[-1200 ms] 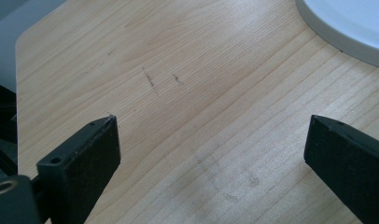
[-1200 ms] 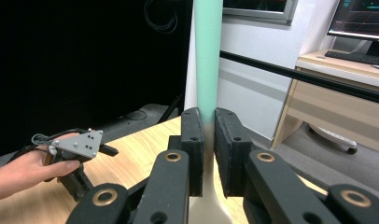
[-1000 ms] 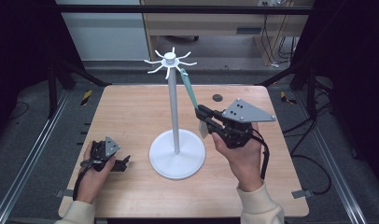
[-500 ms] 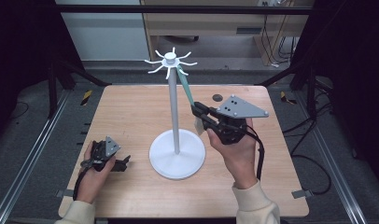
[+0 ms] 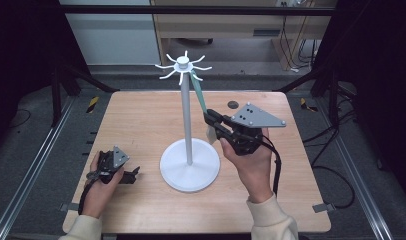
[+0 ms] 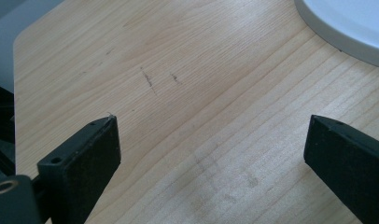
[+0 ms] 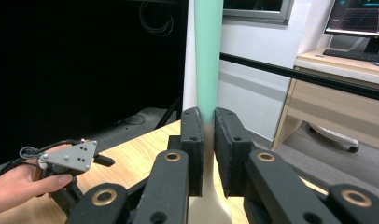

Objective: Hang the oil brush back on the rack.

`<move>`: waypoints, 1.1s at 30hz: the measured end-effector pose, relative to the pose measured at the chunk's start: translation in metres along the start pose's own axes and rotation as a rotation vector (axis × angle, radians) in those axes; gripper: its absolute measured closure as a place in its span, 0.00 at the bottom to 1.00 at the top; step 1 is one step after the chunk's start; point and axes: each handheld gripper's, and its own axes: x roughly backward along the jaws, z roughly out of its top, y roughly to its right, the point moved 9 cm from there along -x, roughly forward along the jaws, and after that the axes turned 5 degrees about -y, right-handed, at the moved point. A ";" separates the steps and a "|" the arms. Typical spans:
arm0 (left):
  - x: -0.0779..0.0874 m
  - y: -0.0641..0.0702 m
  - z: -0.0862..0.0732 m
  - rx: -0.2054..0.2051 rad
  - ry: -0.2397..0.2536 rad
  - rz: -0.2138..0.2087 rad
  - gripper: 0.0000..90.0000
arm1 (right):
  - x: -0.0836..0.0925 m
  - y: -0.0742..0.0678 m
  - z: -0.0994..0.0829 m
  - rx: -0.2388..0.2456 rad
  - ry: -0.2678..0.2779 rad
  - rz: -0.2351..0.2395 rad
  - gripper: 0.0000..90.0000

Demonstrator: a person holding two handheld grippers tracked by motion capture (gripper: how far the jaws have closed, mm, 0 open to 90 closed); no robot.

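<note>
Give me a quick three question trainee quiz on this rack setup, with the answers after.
1. True or false: the right tongs are clamped on the green-handled utensil.
2. Where does the utensil's upper end sit? A) at a hook of the white rack B) flat on the table C) in the left tongs
3. How do the left tongs' jaws stand?

Key: 1 true. 2 A. 3 wide apart, nothing between them, over bare wood.

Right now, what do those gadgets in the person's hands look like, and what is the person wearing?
Each black two-jaw tool, left and right, has flat rectangular jaws, brass-coloured pivot rings, a grey three-cornered plate with pale dots on top and a trailing black cable. The person wears cream long sleeves.
</note>
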 end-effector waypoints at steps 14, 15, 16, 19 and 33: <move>0.000 -0.001 -0.001 0.004 -0.001 0.001 0.04 | -0.007 -0.002 -0.001 -0.008 -0.008 0.013 0.91; 0.001 -0.001 -0.001 0.004 0.000 0.001 0.04 | -0.007 -0.002 -0.002 -0.005 -0.010 0.014 0.91; 0.001 -0.001 -0.001 0.005 0.001 0.002 0.04 | -0.008 -0.002 -0.002 -0.005 -0.013 0.014 0.91; 0.001 -0.002 -0.001 0.009 0.003 0.002 0.04 | -0.008 -0.003 -0.002 -0.003 -0.015 0.018 0.91; 0.000 -0.001 -0.001 0.005 0.003 0.001 0.04 | 0.017 0.006 0.001 0.017 -0.031 -0.045 0.88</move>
